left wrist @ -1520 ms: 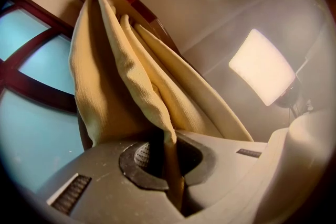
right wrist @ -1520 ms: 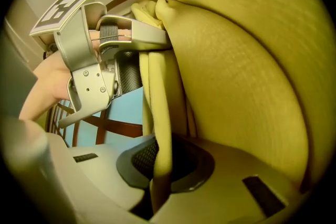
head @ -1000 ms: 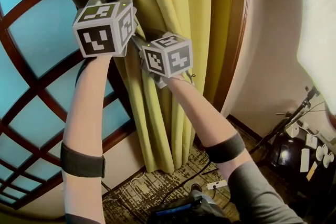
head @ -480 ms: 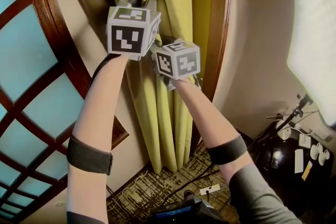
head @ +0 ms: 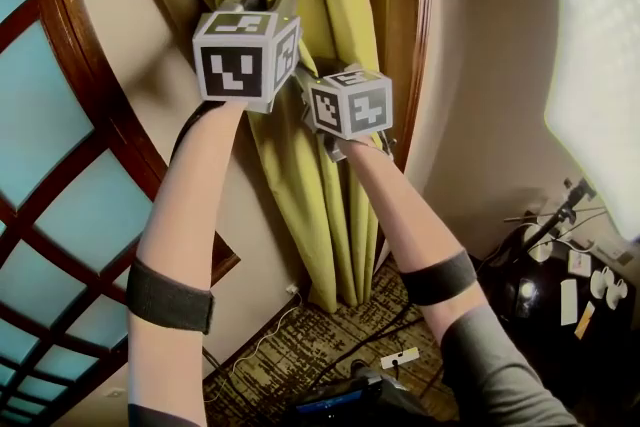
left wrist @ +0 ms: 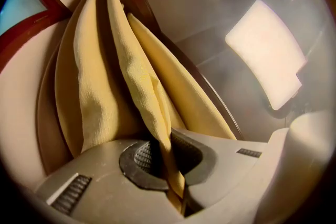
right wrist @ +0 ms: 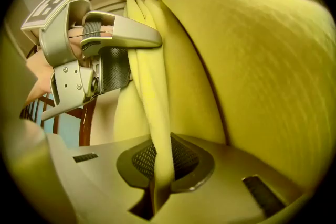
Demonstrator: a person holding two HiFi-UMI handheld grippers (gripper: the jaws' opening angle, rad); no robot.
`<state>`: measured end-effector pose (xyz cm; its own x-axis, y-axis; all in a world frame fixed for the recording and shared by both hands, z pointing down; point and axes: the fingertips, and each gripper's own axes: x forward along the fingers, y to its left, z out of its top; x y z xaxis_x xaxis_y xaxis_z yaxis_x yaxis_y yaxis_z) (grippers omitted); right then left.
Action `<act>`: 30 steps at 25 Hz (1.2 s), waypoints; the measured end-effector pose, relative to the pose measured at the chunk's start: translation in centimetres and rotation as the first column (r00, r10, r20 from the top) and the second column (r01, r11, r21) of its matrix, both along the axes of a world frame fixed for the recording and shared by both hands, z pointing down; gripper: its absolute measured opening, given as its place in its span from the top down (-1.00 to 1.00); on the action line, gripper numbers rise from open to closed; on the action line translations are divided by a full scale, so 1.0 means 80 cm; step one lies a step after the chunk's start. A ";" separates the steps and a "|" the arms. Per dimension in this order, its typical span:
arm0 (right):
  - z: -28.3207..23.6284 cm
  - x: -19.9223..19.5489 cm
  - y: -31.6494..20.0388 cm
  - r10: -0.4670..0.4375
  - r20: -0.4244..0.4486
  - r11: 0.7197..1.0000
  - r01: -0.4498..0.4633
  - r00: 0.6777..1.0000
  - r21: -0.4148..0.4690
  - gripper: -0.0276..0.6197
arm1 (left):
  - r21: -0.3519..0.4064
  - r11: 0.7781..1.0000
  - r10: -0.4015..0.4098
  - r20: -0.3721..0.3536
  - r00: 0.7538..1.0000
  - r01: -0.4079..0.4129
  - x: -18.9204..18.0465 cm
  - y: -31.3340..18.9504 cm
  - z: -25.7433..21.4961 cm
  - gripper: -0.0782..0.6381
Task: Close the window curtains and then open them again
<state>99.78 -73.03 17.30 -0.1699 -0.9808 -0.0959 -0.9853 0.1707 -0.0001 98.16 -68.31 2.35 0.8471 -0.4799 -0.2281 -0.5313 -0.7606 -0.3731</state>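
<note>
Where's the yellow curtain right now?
Head view, upper centre: the yellow curtain hangs bunched beside the wooden frame, right of the window, left gripper and right gripper shut on it.

**Three cameras close on one yellow curtain**

The head view looks from above the forearms, forward and steeply down. It runs along the curtain (head: 335, 55) to the patterned carpet (head: 300, 345), with the wooden window frame (head: 105, 115) at its left. The left gripper view sits right at the left gripper (left wrist: 164, 157). It faces up a curtain fold toward the frame and a bright panel (left wrist: 265, 52) at right. The right gripper view sits equally close at the right gripper (right wrist: 157, 162), facing up the same cloth. All three share the curtain. The right gripper view and the head view both also show the left gripper.
</note>
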 end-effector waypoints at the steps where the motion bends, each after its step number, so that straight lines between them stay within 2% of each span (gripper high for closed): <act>1: 0.001 -0.005 0.000 0.001 -0.003 1.000 -0.001 1.000 -0.002 0.82 | -0.001 1.000 -0.007 0.004 1.000 0.007 -0.006 0.000 0.001 0.77; 6: 0.015 -0.035 0.008 0.006 -0.002 1.000 -0.006 1.000 -0.022 0.82 | -0.005 0.999 -0.047 0.018 0.999 0.047 -0.043 0.004 0.015 0.77; 11: 0.028 -0.076 0.019 0.029 -0.010 0.999 -0.029 1.000 -0.043 0.82 | -0.021 0.999 -0.049 0.036 0.998 0.050 -0.093 0.013 0.029 0.73; 16: 0.043 -0.131 0.034 0.041 -0.011 0.998 -0.042 0.999 -0.048 0.82 | -0.017 0.999 -0.045 0.069 0.997 0.047 -0.158 0.028 0.050 0.60; 19: 0.051 -0.170 0.045 0.077 -0.042 0.996 -0.079 0.996 -0.041 0.79 | -0.013 1.000 -0.015 0.081 0.997 0.016 -0.198 0.043 0.065 0.47; 23: 0.063 -0.219 0.064 0.113 -0.078 0.993 -0.116 0.990 -0.035 0.61 | -0.024 1.000 0.013 0.074 0.997 -0.011 -0.255 0.063 0.083 0.25; 24: 0.064 -0.232 0.069 0.107 -0.086 0.993 -0.110 0.991 -0.034 0.58 | -0.028 1.000 0.015 0.068 0.998 -0.013 -0.269 0.067 0.085 0.24; 26: 0.067 -0.257 0.079 0.083 -0.102 0.996 -0.087 0.991 -0.036 0.36 | -0.036 0.999 0.018 0.051 0.999 -0.016 -0.294 0.078 0.090 0.24; 30: 0.071 -0.309 0.096 0.018 -0.170 0.999 -0.024 0.985 -0.036 0.20 | -0.046 0.999 -0.005 0.039 0.999 0.006 -0.342 0.098 0.101 0.24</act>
